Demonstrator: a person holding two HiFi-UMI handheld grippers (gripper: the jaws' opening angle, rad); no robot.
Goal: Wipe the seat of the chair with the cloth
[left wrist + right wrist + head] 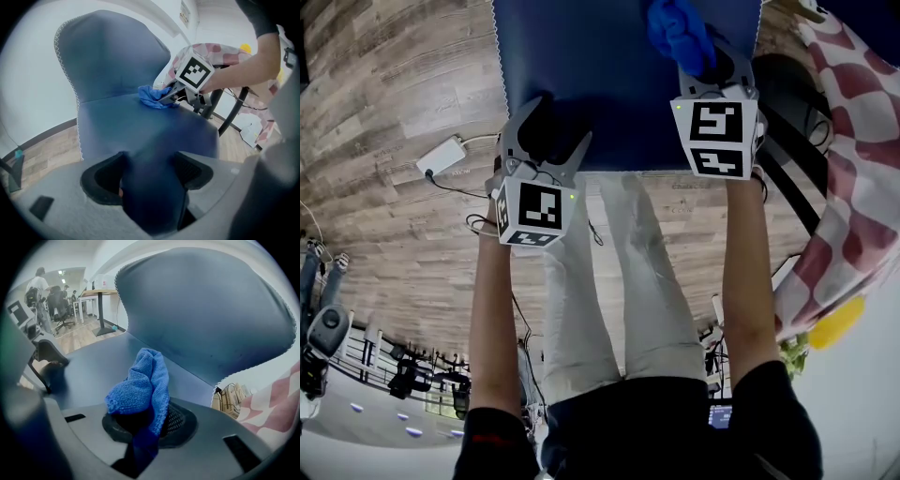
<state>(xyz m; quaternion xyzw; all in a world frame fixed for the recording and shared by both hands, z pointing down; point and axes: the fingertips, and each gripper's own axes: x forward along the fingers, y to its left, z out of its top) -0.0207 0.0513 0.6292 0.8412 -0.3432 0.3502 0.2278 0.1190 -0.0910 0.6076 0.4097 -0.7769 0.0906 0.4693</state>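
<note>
The chair's dark blue seat (609, 84) fills the top of the head view, and its backrest (206, 310) rises behind it in the right gripper view. My left gripper (546, 141) is at the seat's front edge, with both jaws shut on the seat (140, 126) fabric. My right gripper (712, 66) is over the seat's right side, shut on a bunched blue cloth (140, 390). The cloth (154, 97) rests on the seat near the backrest. In the right gripper view the left gripper (49, 352) shows at the seat's far edge.
The chair stands on a wood floor (384, 112) with a white power adapter (441, 157) and cables to its left. A red and white checked cloth (853, 141) hangs at the right. The person's legs (619, 281) are just before the seat. A desk (98, 296) and office chairs stand farther off.
</note>
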